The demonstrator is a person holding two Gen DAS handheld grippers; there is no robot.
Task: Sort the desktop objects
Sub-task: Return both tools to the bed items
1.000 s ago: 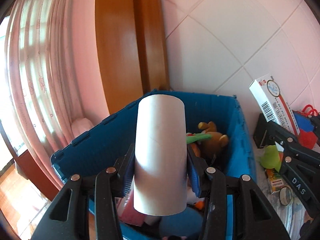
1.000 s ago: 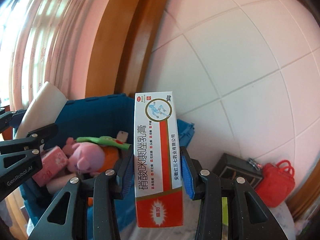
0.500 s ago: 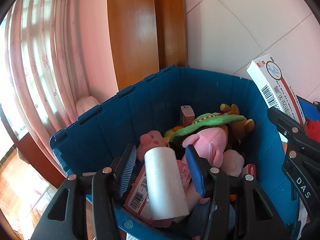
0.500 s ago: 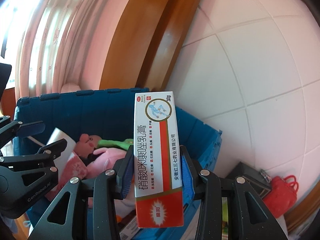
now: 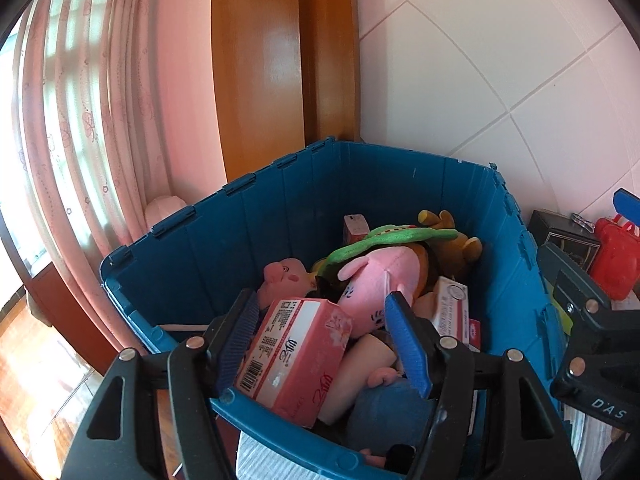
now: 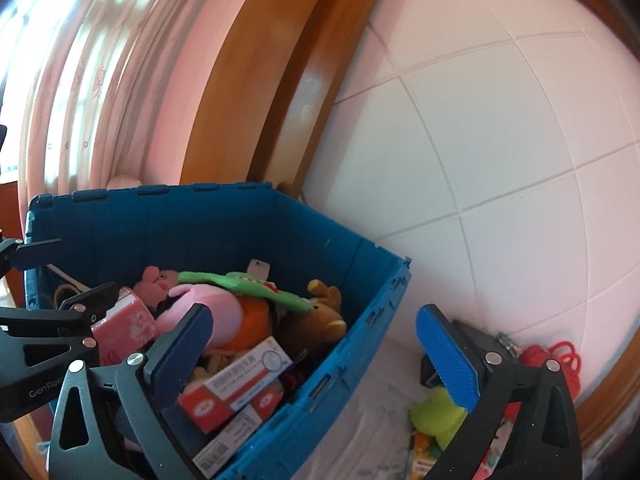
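Left gripper (image 5: 322, 336): we see its jaws apart, just opened, gripping nothing, low over the blue crate (image 5: 256, 216).
Right gripper (image 6: 316, 354): jaws flung wide, just opened, empty.
Medicine box (image 6: 240, 386): red-and-white, lying inside the crate, lower centre.
Pink box (image 5: 296, 350): barcode visible, writing unreadable.
Lettering: "GenRo" and "DAS" on the grippers.

Plush toys (image 5: 372, 280) bury the blue crate's (image 5: 224, 232) floor; box print (image 6: 240, 384) unreadable.
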